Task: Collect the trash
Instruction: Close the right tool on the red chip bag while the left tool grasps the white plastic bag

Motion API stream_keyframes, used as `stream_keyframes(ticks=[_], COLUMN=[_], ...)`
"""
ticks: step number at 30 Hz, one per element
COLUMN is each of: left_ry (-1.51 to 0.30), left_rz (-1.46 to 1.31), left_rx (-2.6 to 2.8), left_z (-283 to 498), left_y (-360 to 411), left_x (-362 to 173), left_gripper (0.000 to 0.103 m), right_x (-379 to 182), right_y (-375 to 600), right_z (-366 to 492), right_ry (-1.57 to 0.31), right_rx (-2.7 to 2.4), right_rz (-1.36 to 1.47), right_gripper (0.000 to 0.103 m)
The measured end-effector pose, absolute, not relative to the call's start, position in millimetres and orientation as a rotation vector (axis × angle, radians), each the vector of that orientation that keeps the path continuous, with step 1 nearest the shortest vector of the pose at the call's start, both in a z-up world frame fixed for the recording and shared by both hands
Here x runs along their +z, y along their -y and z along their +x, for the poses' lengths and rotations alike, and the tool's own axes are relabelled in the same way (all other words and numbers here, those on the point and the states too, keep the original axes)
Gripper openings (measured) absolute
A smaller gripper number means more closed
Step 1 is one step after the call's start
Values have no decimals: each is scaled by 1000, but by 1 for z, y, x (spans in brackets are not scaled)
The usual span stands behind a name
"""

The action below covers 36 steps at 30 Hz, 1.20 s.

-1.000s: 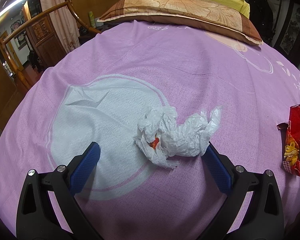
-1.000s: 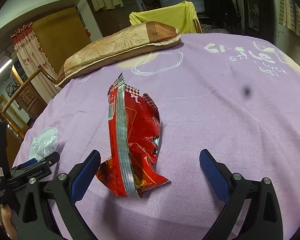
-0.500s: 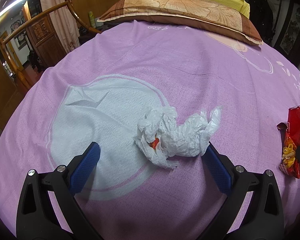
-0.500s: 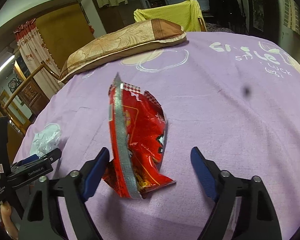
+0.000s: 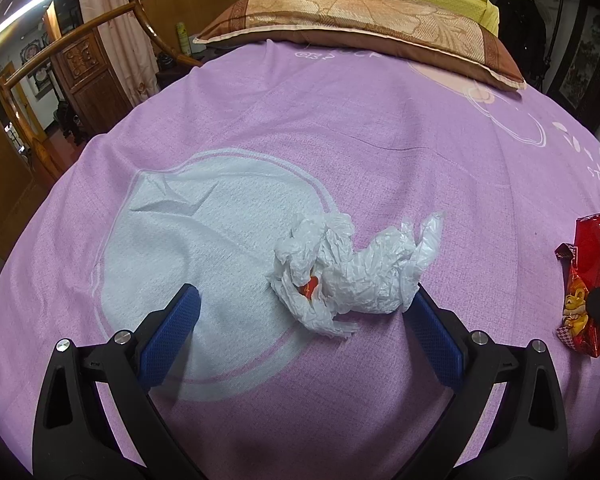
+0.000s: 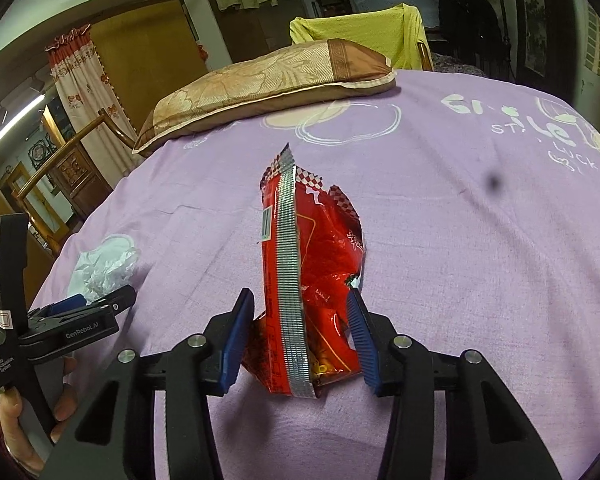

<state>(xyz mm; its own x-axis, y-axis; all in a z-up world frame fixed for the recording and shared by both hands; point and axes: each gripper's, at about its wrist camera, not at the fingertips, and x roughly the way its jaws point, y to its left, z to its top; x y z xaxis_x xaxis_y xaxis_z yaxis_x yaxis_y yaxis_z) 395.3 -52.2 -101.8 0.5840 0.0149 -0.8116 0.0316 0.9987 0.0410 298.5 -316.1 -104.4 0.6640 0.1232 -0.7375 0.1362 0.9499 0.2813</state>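
Right wrist view: the right gripper (image 6: 300,322) has its blue-padded jaws narrowed around the lower part of a red snack wrapper (image 6: 310,280), the left pad just beside the crumpled foil and the right pad touching its edge; whether the wrapper is firmly pinched cannot be told. It lies on the purple bedsheet (image 6: 460,280), its silver seam pointing toward the brown patterned pillow (image 6: 260,88). Left wrist view: the left gripper (image 5: 300,314) has its jaws spread wide, low over the sheet, with a crumpled white plastic bag (image 5: 356,272) between the fingertips, close against the right-hand pad. A small red scrap shows inside the bag. The wrapper sits well apart at the right edge
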Motion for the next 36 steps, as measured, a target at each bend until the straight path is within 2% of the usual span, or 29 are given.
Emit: stream_keyframes(ticks=[20, 24, 25, 30, 36], left_ry=[-954, -957, -952, -920, -899], left_rz=[52, 44, 45, 63, 46], left_rx=[-16, -28, -31, -64, -65], left_z=[397, 397, 397, 391, 389], left_y=[52, 51, 50, 51, 43], left_x=[-102, -102, -101, -97, -94], left_gripper=[97, 95, 93, 66, 44], right_x=[-105, -105, -105, -105, -106], right_y=[316, 316, 316, 316, 316], right_z=[300, 300, 300, 300, 300], right_ry=[-851, -851, -851, -851, -853], right_rx=[-8, -8, -8, -8, -8], right_rz=[327, 328, 328, 327, 327], right_gripper=[48, 48, 48, 48, 49])
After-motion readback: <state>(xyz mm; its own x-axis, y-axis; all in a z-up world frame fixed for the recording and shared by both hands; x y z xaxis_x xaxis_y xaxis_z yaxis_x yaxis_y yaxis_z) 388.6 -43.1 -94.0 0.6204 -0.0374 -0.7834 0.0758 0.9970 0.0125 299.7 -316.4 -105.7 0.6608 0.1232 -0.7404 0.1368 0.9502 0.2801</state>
